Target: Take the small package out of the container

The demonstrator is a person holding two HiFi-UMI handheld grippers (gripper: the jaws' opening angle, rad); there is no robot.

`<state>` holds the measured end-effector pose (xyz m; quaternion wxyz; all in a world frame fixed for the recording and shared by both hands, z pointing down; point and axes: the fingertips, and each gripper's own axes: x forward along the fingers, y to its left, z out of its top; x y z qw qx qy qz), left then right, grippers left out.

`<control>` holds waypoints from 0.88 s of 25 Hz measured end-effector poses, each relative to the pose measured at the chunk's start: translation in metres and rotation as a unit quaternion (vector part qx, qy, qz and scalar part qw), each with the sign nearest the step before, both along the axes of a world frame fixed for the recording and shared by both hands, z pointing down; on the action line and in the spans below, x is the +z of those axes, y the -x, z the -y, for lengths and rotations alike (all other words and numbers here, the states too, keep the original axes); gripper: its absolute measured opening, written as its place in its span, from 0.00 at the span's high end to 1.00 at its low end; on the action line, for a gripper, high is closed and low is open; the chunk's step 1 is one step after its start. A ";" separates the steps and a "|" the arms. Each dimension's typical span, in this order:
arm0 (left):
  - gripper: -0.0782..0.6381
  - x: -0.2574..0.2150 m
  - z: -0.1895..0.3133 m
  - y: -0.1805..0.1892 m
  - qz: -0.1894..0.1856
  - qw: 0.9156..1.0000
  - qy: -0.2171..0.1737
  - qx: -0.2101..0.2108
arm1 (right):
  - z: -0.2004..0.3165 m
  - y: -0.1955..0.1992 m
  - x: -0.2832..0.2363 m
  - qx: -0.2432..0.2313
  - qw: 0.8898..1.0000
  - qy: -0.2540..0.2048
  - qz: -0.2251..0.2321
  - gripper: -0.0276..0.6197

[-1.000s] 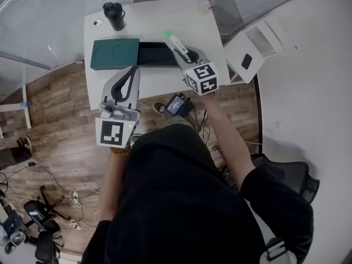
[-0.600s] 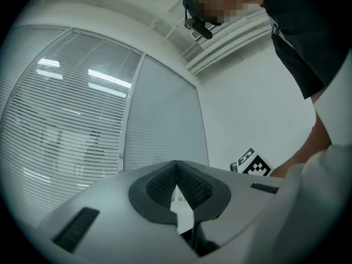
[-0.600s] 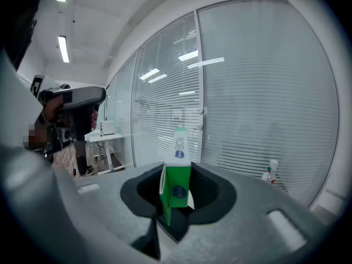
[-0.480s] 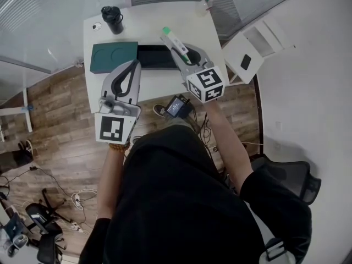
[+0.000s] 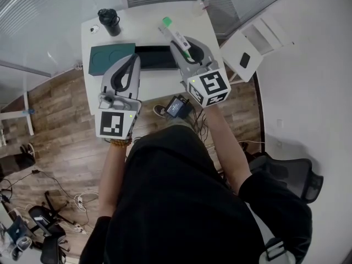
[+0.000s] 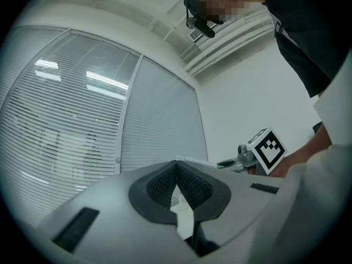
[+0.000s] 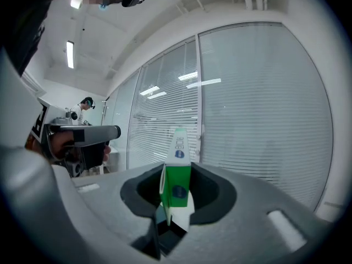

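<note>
The small package point(image 5: 172, 32), a slim green and white box, sticks out from my right gripper point(image 5: 180, 42), which is shut on it above the white table point(image 5: 146, 23). In the right gripper view the small package point(image 7: 177, 176) stands upright between the pads, pointing at window blinds. The container point(image 5: 157, 56), an open black box, lies on the table under both grippers, with its dark green lid point(image 5: 111, 58) beside it on the left. My left gripper point(image 5: 132, 60) is held up over the table's near edge; its jaws point(image 6: 177, 169) are shut with nothing between them.
A black bottle point(image 5: 108, 21) stands at the table's far left and a clear bottle point(image 5: 202, 3) at its far right. A white side unit point(image 5: 250, 48) is right of the table. A small device with cables point(image 5: 177, 106) lies on the wooden floor.
Both grippers have shifted toward the far side of the table in the head view, the right one carrying the package with it. Neither gripper's jaws changed.
</note>
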<state>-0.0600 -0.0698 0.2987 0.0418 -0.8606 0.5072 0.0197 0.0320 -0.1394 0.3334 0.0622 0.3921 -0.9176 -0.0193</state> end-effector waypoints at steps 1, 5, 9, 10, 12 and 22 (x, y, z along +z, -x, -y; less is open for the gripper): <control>0.89 -0.002 0.002 -0.001 -0.001 1.000 -0.002 -0.001 | -0.001 0.001 -0.003 0.001 1.000 -0.004 0.002 0.82; 0.89 -0.011 0.005 -0.005 -0.005 1.000 -0.011 -0.003 | -0.007 0.003 -0.021 0.003 1.000 -0.026 0.008 0.82; 0.89 -0.018 0.009 -0.008 -0.010 1.000 -0.018 -0.008 | -0.011 0.002 -0.041 0.016 0.998 -0.053 0.022 0.82; 0.89 -0.019 0.010 -0.008 -0.010 1.000 -0.020 -0.009 | -0.012 0.002 -0.045 0.018 0.998 -0.057 0.026 0.82; 0.89 -0.022 0.012 -0.010 -0.012 1.000 -0.025 -0.012 | -0.013 0.001 -0.052 0.024 0.997 -0.066 0.032 0.82; 0.89 -0.034 0.005 -0.019 0.002 0.997 -0.061 -0.038 | -0.033 -0.005 -0.072 0.043 0.992 -0.109 0.041 0.82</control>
